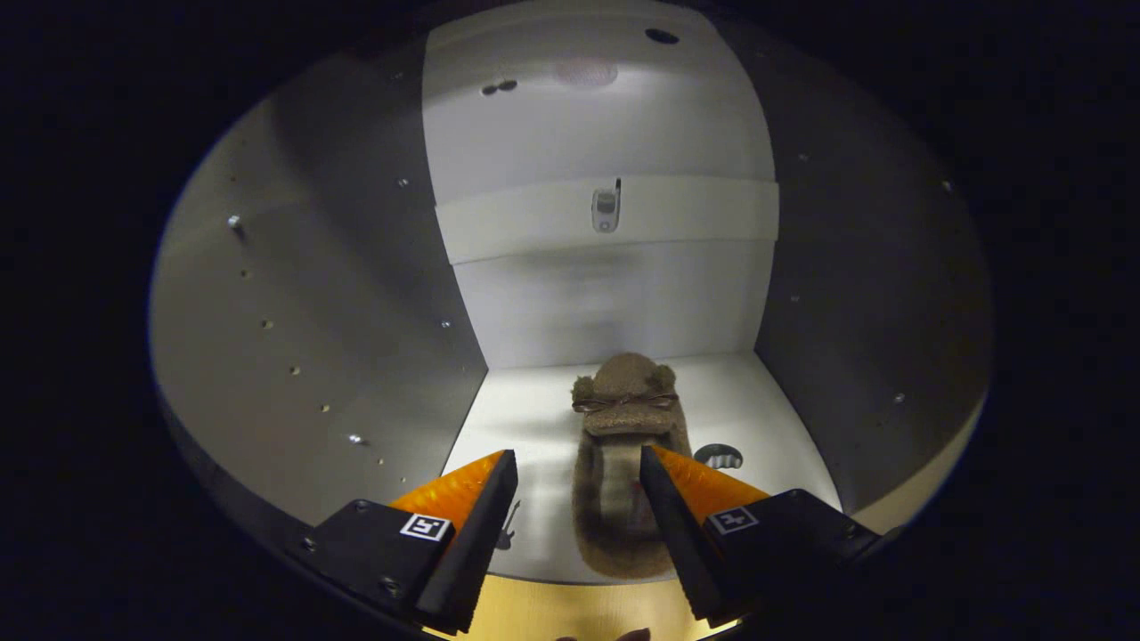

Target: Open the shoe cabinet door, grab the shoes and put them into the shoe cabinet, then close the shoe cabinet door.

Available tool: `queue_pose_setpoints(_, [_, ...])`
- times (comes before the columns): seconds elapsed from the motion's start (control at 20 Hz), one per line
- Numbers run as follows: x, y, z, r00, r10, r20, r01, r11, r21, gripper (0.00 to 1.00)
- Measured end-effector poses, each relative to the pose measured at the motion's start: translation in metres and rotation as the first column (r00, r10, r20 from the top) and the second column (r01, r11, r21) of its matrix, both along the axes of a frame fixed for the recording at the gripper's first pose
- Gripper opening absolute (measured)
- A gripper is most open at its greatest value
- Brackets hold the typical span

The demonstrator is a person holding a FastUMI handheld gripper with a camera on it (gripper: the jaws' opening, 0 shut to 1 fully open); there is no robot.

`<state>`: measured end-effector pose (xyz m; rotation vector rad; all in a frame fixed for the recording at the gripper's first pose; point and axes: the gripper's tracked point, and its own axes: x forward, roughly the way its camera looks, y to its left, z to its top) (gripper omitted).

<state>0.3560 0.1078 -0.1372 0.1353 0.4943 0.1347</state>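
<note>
Brown and fuzzy, the slipper [628, 463] lies flat on the cabinet floor [525, 418], inside the cabinet [338, 294], its heel near the front edge and its toe close to the back wall [606, 303]. Its long axis runs straight away from the claw [577, 465], toe pointing at the back wall, with a small bow across the upper. The claw is open and holds nothing: its fingers spread either side of the heel end, the right one overlapping the slipper's edge, contact uncertain. The slipper seems placed, so the step in hand looks like the release. Best to draw the claw straight back along the slipper's axis, fingers kept wide, so nothing snags the fleece.
</note>
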Motion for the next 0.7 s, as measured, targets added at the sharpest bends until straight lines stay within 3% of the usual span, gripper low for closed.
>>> queue_pose_setpoints(0.1, [-0.021, -0.008, 0.022, 0.997, -0.009, 0.071, 0.009, 1.0, -0.006, 0.98])
queue_pose_setpoints(0.35, [-0.094, -0.029, 0.08, 0.967, -0.061, 0.248, 0.066, 0.998, -0.012, 0.98])
queue_pose_setpoints(0.7, [-0.223, -0.044, 0.12, 0.921, -0.047, 0.386, 0.063, 0.998, -0.027, 0.98])
